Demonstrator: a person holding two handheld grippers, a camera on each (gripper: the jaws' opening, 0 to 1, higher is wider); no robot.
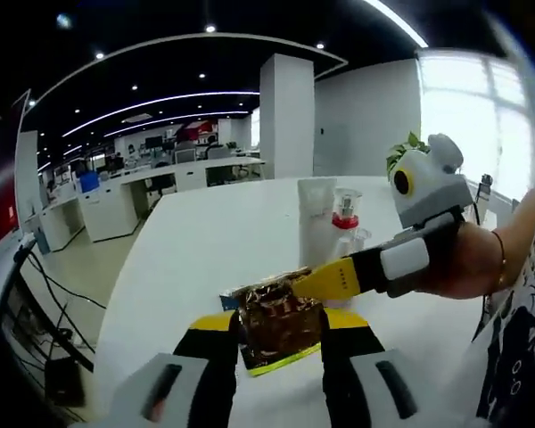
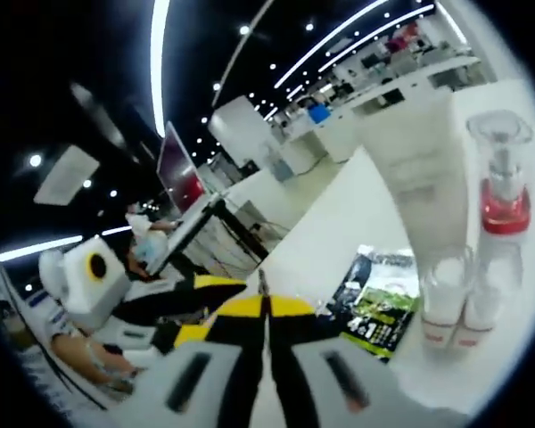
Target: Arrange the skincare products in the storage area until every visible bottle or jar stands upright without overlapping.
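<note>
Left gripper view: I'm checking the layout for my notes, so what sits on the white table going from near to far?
Brown foil packet → white tube and red-collared pump bottle → green plant.

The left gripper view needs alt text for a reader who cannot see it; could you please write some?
The left gripper holds a crinkled brown foil packet between its yellow-and-black jaws above a white table. The right gripper, held in a person's hand, reaches in from the right and touches the packet. Behind stand a white tube and a red-collared pump bottle.
</note>
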